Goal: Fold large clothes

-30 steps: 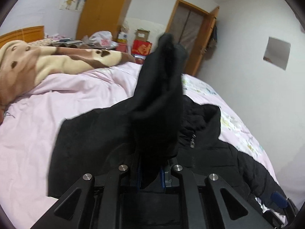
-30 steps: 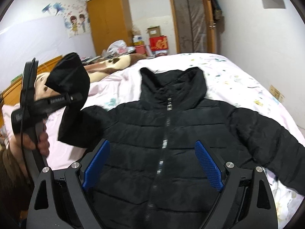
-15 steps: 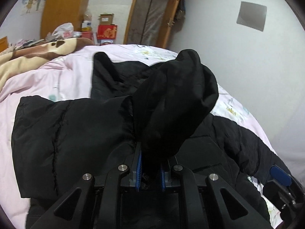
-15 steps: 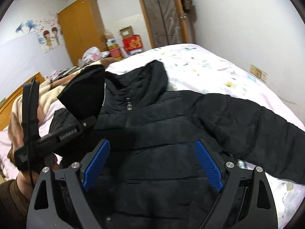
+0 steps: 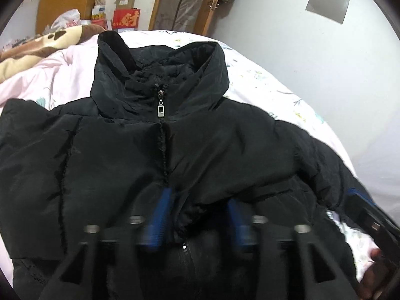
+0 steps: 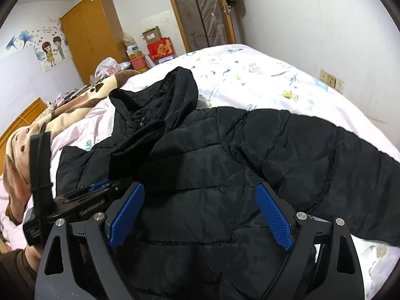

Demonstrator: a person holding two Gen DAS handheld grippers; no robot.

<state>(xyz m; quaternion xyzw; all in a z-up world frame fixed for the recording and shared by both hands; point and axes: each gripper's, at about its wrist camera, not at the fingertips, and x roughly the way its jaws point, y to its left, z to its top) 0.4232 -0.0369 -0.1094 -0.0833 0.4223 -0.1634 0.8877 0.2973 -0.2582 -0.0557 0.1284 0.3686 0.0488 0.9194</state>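
A black puffer jacket [image 5: 215, 150] lies face up on the bed, zipped, its collar [image 5: 160, 85] at the far end. Its left sleeve is folded across the chest, with the cuff [image 5: 190, 212] lying between my left gripper's [image 5: 197, 217] blurred blue pads [image 5: 160, 215], which stand apart. In the right wrist view the jacket [image 6: 225, 165] fills the middle, its other sleeve [image 6: 337, 160] stretched out to the right. My right gripper [image 6: 200, 215] is open and empty above the jacket's lower body. The left gripper [image 6: 82, 200] shows at that view's left.
The bed [image 6: 262, 80] has a pale pink floral cover. A brown and cream blanket [image 5: 40, 47] lies at the left. A wooden wardrobe [image 6: 90, 32], boxes [image 6: 160, 47] and a door [image 6: 202, 10] stand beyond the bed. A white wall [image 6: 325, 25] runs along the right.
My left gripper carried the sleeve across the jacket's chest, lowered it and opened, releasing the cuff. The right gripper stayed open and shifted right over the jacket.
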